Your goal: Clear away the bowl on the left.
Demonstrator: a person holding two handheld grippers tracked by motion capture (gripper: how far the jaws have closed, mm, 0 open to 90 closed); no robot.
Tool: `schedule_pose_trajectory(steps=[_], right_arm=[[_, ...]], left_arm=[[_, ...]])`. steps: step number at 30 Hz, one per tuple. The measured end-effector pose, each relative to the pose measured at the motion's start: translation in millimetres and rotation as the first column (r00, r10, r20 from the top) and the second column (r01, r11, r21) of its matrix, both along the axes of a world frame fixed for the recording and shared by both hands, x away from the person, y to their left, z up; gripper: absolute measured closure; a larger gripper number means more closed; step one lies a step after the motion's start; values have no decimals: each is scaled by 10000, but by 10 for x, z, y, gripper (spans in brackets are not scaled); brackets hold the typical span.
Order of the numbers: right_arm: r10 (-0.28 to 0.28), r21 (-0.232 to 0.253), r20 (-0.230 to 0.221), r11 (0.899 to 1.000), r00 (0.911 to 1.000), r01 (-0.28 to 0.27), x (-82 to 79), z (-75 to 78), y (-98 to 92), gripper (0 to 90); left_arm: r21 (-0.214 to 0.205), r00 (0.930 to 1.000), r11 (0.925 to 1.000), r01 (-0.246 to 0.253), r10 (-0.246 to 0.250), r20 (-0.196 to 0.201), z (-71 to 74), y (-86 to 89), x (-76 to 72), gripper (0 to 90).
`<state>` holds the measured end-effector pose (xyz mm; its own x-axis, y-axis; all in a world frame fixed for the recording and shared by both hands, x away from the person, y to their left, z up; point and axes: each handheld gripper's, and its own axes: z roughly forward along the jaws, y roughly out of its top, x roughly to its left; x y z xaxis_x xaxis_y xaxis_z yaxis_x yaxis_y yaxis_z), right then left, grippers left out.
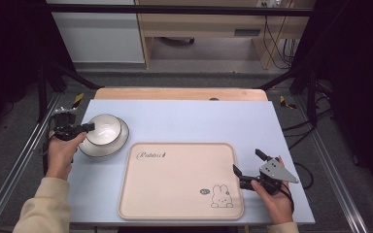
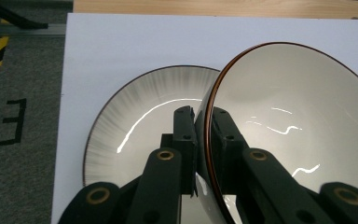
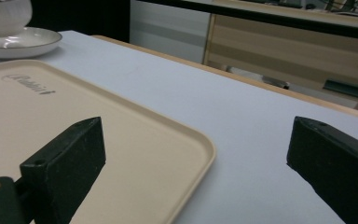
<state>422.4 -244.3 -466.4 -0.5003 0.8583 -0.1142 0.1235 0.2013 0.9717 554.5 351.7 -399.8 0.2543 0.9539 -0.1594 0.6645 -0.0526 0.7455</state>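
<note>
A white bowl (image 1: 106,128) with a brown rim hangs tilted just over a grey-edged plate (image 1: 108,149) at the table's left. My left gripper (image 1: 90,127) is shut on the bowl's near rim. In the left gripper view the bowl (image 2: 298,121) has its rim clamped between the two black jaws, with the plate (image 2: 140,121) lying below and behind it. My right gripper (image 1: 246,162) stands open beside the right edge of the beige tray (image 1: 175,179), nothing between its jaws. The right gripper view looks across the tray (image 3: 121,140) toward the bowl (image 3: 4,16) and plate (image 3: 23,42).
The tray carries a rabbit drawing (image 1: 221,196) and script lettering (image 1: 150,155). The blue-grey table cover (image 1: 199,121) stretches behind and to the right. A wooden edge (image 1: 179,93) runs along the back, with metal frame rails (image 1: 14,160) at both sides.
</note>
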Motion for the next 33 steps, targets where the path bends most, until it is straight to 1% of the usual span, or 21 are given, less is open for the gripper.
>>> schedule_pose_trajectory(steps=[1,4,8,12,17,19,21,23,25,27,28,33], right_arm=[[-107,-27,95,9999,9999,107,0,-1,3,48],[-149,-59,234,9999,9996,151,-11,3,2,48],[-159,-89,308,9998,9994,161,-7,-1,-5,48],[-152,-21,292,9999,9995,152,3,1,-6,48],[-110,-14,308,9999,9995,110,-12,10,11,48],[-99,-18,292,9999,9995,99,-13,8,11,48],[-96,47,277,9999,9996,95,-15,10,10,48],[-97,96,295,9999,9995,94,-18,15,9,48],[-91,84,315,9999,9995,88,-22,18,4,48],[-103,79,301,9999,9995,101,-21,17,1,48],[-110,90,290,9999,9995,107,-20,16,0,48],[-90,75,290,9999,9995,88,-18,16,3,49]], left_arm=[[72,10000,10000,66,-66,-17,7,-18,-6,820],[169,9997,9996,230,-231,23,27,-93,-19,820],[51,9987,9987,504,-504,91,47,-202,-24,820],[41,9971,9971,763,-763,24,43,-316,-19,820],[-23,9936,9938,1112,-1111,179,84,-440,-59,819],[-85,9914,9916,1289,-1286,234,104,-493,-78,819],[-130,9894,9894,1443,-1441,176,101,-532,-81,820],[-280,9885,9881,1511,-1509,105,76,-569,-77,819],[-219,9869,9866,1615,-1614,56,54,-625,-75,819],[-65,9841,9841,1774,-1773,39,48,-686,-84,818],[-66,9835,9835,1810,-1810,52,46,-711,-89,818],[-95,9749,9749,2226,-2225,87,47,-867,-117,819]])
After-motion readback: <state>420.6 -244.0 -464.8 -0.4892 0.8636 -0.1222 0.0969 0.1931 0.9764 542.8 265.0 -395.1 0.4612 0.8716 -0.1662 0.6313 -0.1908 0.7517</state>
